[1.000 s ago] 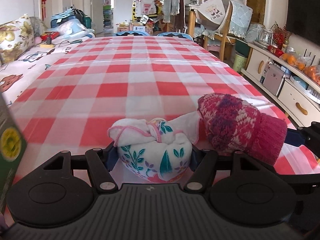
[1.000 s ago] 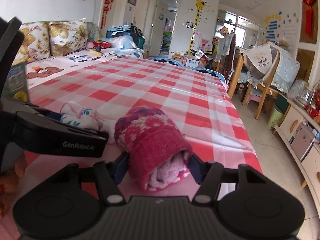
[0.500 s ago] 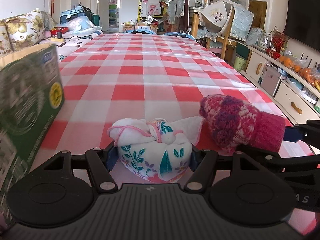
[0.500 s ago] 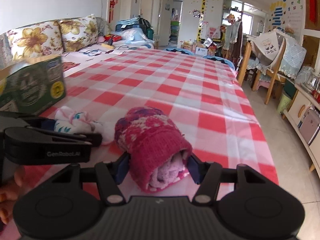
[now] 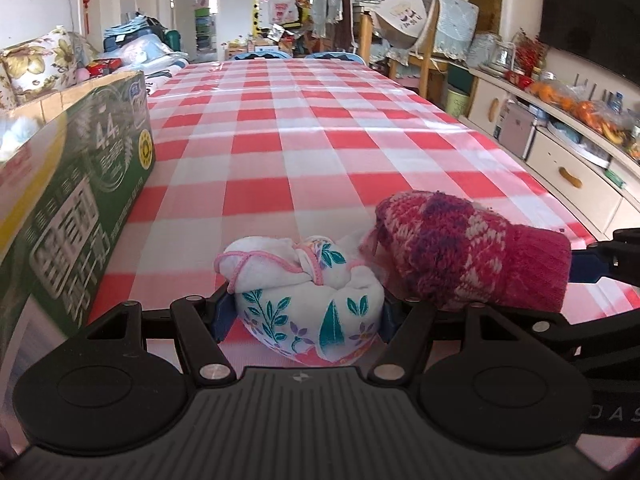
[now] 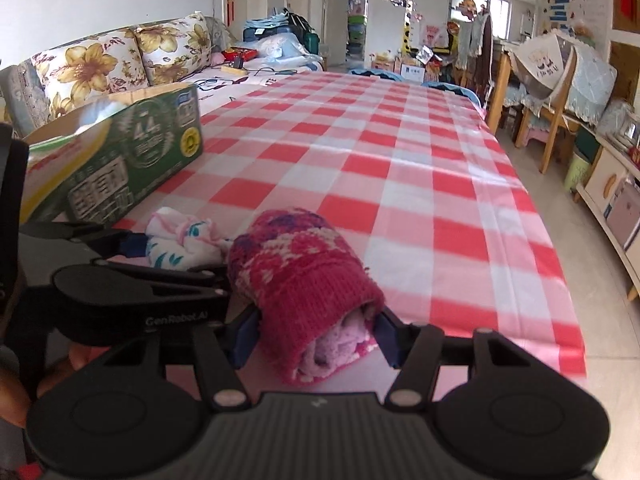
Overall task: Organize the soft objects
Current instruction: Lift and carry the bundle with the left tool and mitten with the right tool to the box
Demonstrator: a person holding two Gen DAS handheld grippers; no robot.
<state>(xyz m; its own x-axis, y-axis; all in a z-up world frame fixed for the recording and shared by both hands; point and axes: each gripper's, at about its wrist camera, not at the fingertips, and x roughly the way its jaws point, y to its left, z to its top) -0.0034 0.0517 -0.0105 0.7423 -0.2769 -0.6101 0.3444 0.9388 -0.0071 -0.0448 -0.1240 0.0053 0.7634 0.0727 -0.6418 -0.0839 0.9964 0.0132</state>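
The left gripper (image 5: 306,314) clamps a knotted white floral cloth bundle (image 5: 306,304); the right gripper (image 6: 316,334) clamps a rolled pink knitted mitten (image 6: 300,280), both over the checked tablecloth (image 5: 320,140). To drop them cleanly, carry both above the green cardboard box's (image 5: 68,200) open top before letting go.

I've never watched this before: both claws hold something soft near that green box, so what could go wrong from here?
The white floral cloth bundle has a loose pink-trimmed flap that might unravel. The left gripper and right gripper sit close together and could bump. The red knitted mitten, held only at its cuff, may droop against the green cardboard box.
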